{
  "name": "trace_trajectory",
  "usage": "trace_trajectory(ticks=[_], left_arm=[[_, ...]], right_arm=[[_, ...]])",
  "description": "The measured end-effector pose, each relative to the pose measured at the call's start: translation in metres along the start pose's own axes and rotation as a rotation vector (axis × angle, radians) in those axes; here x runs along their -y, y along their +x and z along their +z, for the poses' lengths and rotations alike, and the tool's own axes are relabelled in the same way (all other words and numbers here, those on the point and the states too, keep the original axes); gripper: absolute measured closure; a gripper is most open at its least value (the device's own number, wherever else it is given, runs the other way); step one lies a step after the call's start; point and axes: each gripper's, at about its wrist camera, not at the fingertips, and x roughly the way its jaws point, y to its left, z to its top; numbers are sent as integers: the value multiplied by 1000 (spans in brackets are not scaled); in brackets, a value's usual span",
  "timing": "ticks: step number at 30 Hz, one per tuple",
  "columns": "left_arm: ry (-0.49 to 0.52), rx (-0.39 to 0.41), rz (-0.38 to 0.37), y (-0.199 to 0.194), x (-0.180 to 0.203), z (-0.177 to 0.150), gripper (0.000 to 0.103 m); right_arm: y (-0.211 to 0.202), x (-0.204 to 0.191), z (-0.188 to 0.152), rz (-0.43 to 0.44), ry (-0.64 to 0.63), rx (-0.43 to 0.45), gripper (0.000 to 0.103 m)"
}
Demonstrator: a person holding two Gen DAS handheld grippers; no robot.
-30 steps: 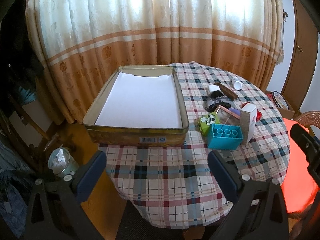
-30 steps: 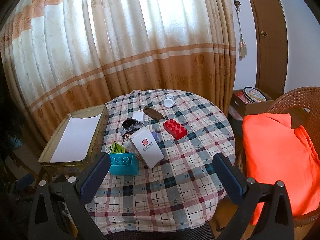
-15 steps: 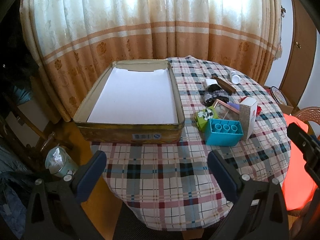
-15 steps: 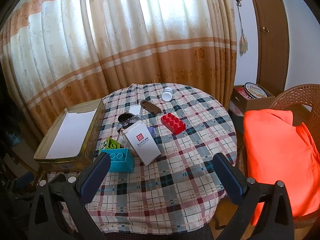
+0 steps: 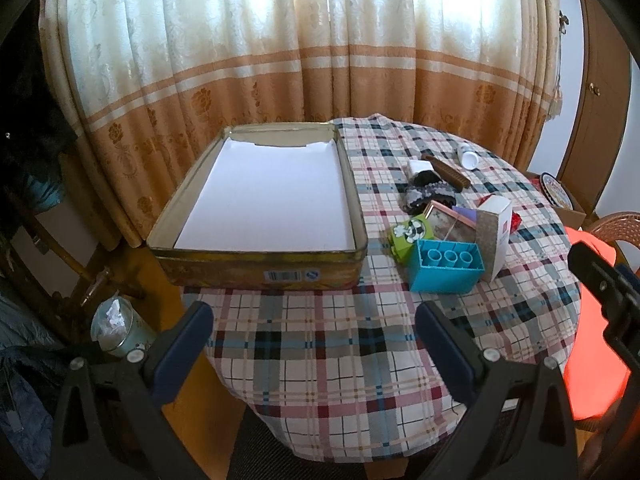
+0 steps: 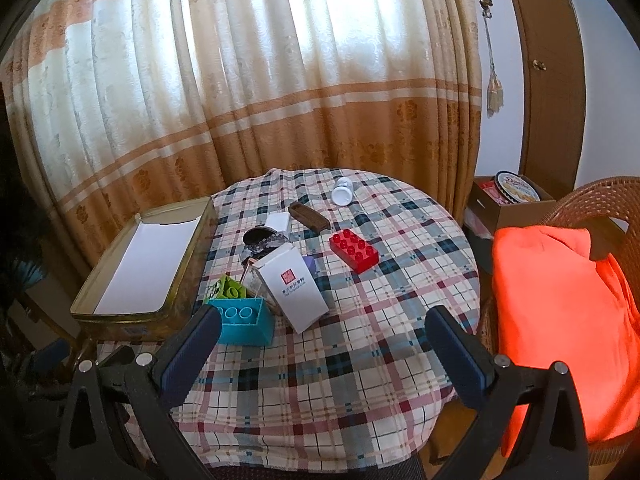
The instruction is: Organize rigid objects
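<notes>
A gold tin tray lined with white paper sits at the left of a round table with a plaid cloth; it also shows in the right wrist view. Right of it lies a cluster: a blue block, a green block, a white box, a red block, a brown comb-like piece, a white bottle. My left gripper is open and empty above the table's near edge. My right gripper is open and empty, short of the cluster.
Curtains hang close behind the table. A wicker chair with an orange cloth stands at the right, with a cardboard box holding a cookie tin behind it. A small bin stands on the floor at the left.
Both grippers have drifted slightly toward the table, so the tray and cluster sit a little lower and nearer in view. Both stay open. No object has moved.
</notes>
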Motion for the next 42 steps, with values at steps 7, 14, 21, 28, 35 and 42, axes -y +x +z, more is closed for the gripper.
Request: trace_trajectory(ticks=[7, 14, 21, 28, 35, 42], left_arm=[[-6, 5, -2, 5, 0, 11, 1], [5, -19, -1, 17, 4, 8, 1], [24, -36, 1, 28, 12, 13, 1], [39, -48, 18, 36, 20, 20, 1], [43, -66, 20, 44, 24, 24, 1], [36, -87, 20, 53, 21, 26, 1]], right_arm=[[10, -2, 7, 4, -37, -6, 0], [37, -4, 7, 30, -77, -63, 0], [58, -4, 11, 59, -80, -105, 1], [68, -4, 13, 72, -78, -124, 0], [75, -7, 19, 76, -92, -129, 1], [90, -12, 19, 91, -106, -160, 1]])
